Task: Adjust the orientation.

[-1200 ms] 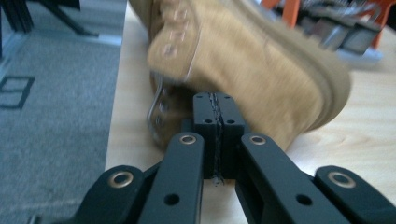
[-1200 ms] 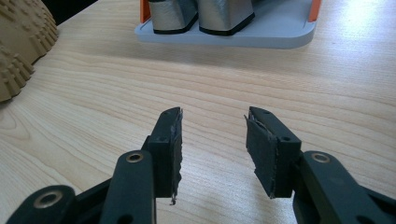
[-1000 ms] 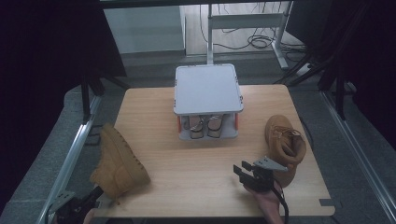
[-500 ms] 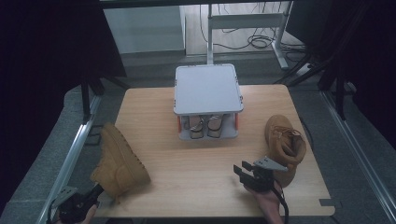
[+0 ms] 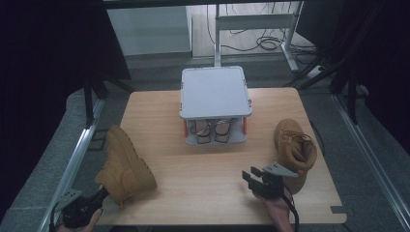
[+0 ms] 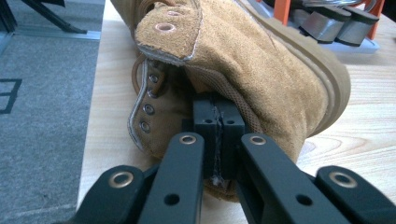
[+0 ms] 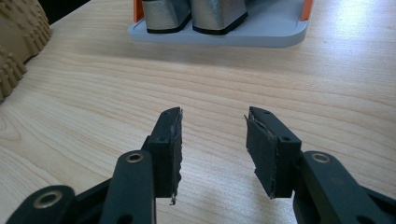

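A tan suede boot [image 5: 124, 164] lies tipped on its side at the table's near-left edge, its sole turned toward the middle of the table. My left gripper [image 5: 104, 191] is behind its heel. In the left gripper view the jaws [image 6: 218, 123] are pressed together on the padded collar of that boot [image 6: 261, 70]. A second tan boot [image 5: 295, 152] stands upright at the right. My right gripper [image 5: 250, 178] hovers just left of it, low over the wood, open with nothing between its pads [image 7: 212, 135].
A grey two-level rack [image 5: 215, 92] with orange posts stands at the back centre of the wooden table [image 5: 203, 193], and a pair of silver-heeled shoes [image 5: 212, 130] sits on its lower shelf. Metal rails run along both sides of the table. Bare wood lies between the boots.
My left gripper has shifted slightly near the table's near-left corner, and the boot it holds has barely moved. The right gripper has stayed still.
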A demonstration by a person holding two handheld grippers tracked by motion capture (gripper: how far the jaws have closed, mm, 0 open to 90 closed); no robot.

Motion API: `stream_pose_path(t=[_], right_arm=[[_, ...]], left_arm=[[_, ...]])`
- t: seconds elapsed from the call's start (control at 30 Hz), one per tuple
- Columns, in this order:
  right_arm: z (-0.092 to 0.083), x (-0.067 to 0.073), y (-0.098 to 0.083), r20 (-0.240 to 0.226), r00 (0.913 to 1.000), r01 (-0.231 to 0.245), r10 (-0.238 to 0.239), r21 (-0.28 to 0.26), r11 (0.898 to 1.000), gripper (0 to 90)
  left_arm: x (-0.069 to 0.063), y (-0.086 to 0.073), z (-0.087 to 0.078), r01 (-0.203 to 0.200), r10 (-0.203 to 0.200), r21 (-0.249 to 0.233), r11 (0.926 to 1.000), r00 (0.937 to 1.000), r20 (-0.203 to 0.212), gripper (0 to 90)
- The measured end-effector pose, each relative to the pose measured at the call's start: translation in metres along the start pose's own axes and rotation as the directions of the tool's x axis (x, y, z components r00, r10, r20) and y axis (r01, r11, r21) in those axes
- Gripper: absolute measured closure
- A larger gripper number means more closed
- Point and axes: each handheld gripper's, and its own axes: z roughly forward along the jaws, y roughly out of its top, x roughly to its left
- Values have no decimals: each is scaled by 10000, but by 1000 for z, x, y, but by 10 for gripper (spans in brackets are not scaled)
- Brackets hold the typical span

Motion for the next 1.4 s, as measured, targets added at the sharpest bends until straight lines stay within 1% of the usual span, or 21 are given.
stream_pose_path(t=[0.2,0.4,0.57,0.7,0.97,1.07,1.17,1.2,1.23,1.4], right_arm=[[0,0,0,6,10000,-18,18,-3,10000,552],[-1,-1,0,8,10000,1,-1,-20,10000,550],[-1,0,0,-6,10000,-15,15,-1,10000,550],[0,-1,0,10,10000,-16,16,-3,10000,550],[-1,-2,0,13,10000,-68,68,-27,10000,550],[-1,-2,0,8,10000,-68,68,-26,10000,549],[-2,-2,0,12,10000,-66,66,-33,10000,549],[-2,-2,0,13,10000,-70,70,-40,10000,549],[-2,-3,0,24,10000,-60,60,-48,10000,548],[-2,-3,0,51,10000,-61,62,-57,10000,548]], left_arm=[[-4,7,1,-123,124,-96,9999,9998,140,892],[-5,8,2,-78,82,-198,9998,9997,222,892],[-6,11,3,-115,122,-232,9997,9995,278,891],[-9,15,6,-319,323,-169,9993,9992,250,891],[-13,26,15,-377,387,-192,9991,9977,557,889],[-17,29,19,-474,484,-166,9987,9965,684,887],[-23,32,27,-650,642,58,9979,9935,945,875],[-26,33,30,-698,690,39,9976,9921,1043,875],[-29,35,32,-706,710,-77,9975,9914,1102,876],[-44,55,46,-1035,1044,-141,9945,9854,1347,880]])
